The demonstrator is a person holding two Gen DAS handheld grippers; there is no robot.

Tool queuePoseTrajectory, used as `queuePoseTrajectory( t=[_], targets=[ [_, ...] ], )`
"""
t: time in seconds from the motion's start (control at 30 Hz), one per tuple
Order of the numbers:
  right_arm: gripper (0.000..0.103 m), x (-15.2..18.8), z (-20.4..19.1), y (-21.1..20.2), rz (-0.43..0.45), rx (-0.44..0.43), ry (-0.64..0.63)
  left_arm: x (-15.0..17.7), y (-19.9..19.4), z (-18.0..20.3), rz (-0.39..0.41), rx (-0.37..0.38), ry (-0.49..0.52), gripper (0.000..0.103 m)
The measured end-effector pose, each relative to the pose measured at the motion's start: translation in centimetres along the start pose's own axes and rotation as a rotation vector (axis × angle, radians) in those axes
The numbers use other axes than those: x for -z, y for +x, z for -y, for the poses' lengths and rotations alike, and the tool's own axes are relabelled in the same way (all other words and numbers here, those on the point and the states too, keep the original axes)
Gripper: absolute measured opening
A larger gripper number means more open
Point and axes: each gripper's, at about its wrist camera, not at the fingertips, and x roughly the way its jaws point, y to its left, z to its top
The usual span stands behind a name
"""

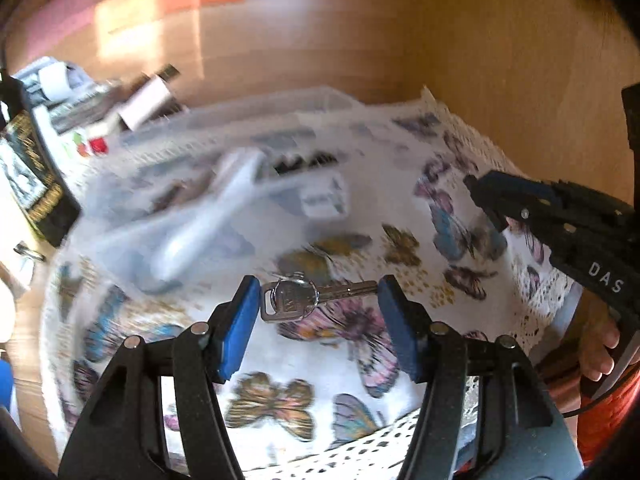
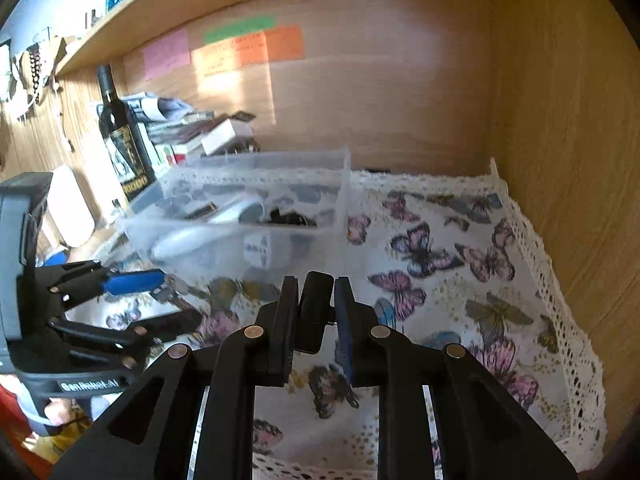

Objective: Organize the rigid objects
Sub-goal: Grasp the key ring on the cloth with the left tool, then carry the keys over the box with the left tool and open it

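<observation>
A home, seen inside a wooden shelf nook. A butterfly-print cloth [image 2: 460,280] with lace edging is covering the shelf, a wine bottle [image 2: 118,136] is standing beside stacked books [image 2: 192,128], and coloured paper notes [image 2: 248,46] are sticking to the back panel.

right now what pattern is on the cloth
Butterflies on white with a lace edge; right wrist view shows it best.
</observation>
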Motion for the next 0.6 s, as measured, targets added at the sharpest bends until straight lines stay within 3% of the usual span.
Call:
queuePoseTrajectory(
  t=[0.6],
  targets=[
    [0.017, -6.5, -3.4, 1.1, 0.134, -0.072, -0.036, -7.0, -7.6, -4.7, 0.268, -0.073, -0.04, 0.06]
  ],
)
